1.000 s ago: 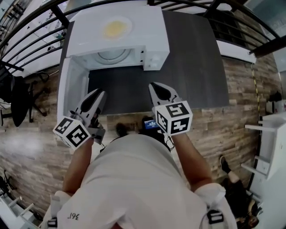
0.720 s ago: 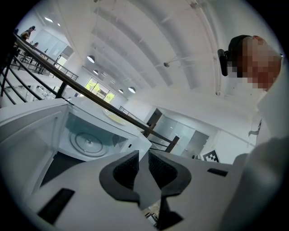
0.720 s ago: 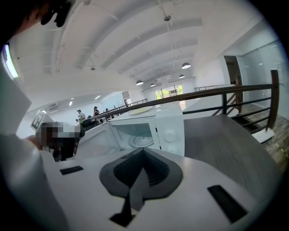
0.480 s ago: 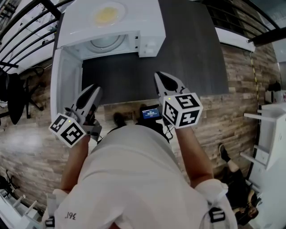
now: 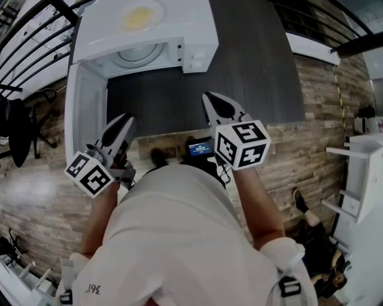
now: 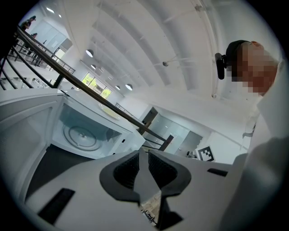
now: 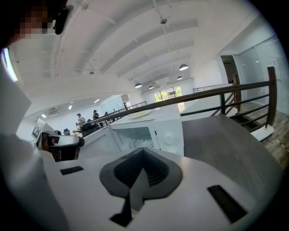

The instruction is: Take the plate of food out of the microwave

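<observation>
plate of food (image 5: 142, 16) is on top of the microwave (image 5: 194, 27), on the far-left part of its white roof, not in the cavity; white plate, yellow food in the middle

microwave stands at the far-left end of the dark grey table (image 5: 257, 72), mouth facing the person. in the cavity only the round turntable (image 5: 139, 55) shows. control panel (image 5: 195, 58) is right of the mouth

door (image 5: 84, 113) is swung fully out to the left and reaches toward the near edge of the table. it walls off the left side of the approach

left tongs (image 5: 127, 121) are just right of the door's near end, at the table's near edge, pointing toward the open mouth. narrow gap between the pads, nothing in it. from the left gripper view the plate sits above the tips, over the top edge of the cavity

right tongs (image 5: 209, 97) are over the near part of the table, near of the panel and well apart from it. pads pressed together, holding nothing

both tongs are well short of the microwave, with a stretch of dark table between

around: black railing (image 5: 36, 33) beyond the table on the far and left sides, wood-plank floor (image 5: 323, 143) to the right and near, white shelving (image 5: 365, 179) at the right edge, small lit screen (image 5: 199, 148) between the two marker cubes
</observation>
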The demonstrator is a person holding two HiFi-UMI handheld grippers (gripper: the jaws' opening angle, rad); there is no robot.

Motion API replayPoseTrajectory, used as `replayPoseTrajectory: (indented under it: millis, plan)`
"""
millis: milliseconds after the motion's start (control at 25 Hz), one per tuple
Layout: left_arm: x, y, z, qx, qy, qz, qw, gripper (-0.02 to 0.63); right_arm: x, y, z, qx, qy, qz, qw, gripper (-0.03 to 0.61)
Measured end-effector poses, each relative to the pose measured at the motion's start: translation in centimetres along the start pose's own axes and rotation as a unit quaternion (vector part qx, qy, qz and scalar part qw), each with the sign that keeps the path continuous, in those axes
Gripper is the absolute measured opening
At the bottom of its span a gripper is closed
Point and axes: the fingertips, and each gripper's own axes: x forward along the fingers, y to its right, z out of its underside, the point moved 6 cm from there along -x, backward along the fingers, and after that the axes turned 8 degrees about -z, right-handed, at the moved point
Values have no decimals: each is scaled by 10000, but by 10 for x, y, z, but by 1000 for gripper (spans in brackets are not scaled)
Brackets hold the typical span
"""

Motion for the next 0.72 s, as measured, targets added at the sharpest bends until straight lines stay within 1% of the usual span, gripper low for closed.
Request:
replayPoseTrajectory:
  millis: [360,720]
  plan:
    - [0,-1,6,-67,-108,-8,9999,67,-1,-2,0,-136,-72,44,9999,0]
    - [4,-4,8,-80,-104,-6,9999,67,1,4,-4,-244,4,72,9997,0]
